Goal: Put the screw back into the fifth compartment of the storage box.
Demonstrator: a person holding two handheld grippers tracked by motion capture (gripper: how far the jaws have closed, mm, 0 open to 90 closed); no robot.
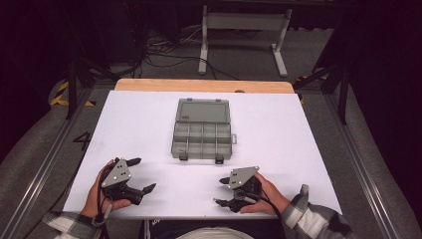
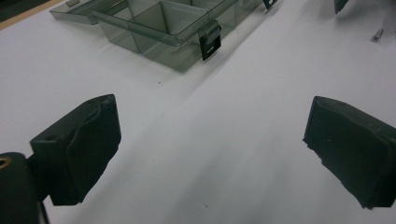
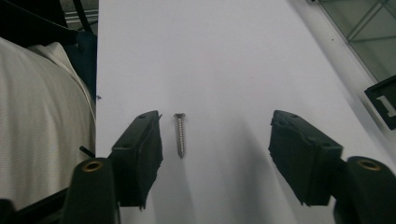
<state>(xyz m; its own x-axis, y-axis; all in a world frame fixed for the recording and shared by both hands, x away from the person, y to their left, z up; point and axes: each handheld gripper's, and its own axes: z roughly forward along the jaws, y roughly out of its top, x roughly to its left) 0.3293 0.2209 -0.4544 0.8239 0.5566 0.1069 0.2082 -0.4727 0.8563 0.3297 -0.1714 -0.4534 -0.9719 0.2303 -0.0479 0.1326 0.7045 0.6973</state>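
Screw position governs the coming move: a small silver flat-head metal screw point(image 3: 180, 135) lies flat on the white table point(image 1: 298, 149), near the near edge and right of centre, between the spread jaws of the right gripper point(image 3: 215, 154). In the right gripper view the screw's long axis runs along the jaws' own direction, head pointing away from the camera, and it sits just beside that view's left jaw, well apart from the other jaw. The right gripper point(image 1: 223, 191) is therefore far nearer than the left, and is empty with jaws wide apart. The left gripper point(image 1: 143, 175) rests at the near left of the table, its jaws likewise spread and holding nothing; in the left gripper view the same screw point(image 2: 377, 35) appears well away at the upper right. A translucent grey plastic compartment box point(image 1: 203, 139), lid open and flat behind it, stands at the centre of the table, beyond both grippers, its two black latches facing the person. Its compartments appear empty, though small contents could not be ruled out. Judgement: the step in hand appears to be picking up the screw with the right gripper; closing across the shank looks workable, but the off-centre position suggests a slight sideways correction first.
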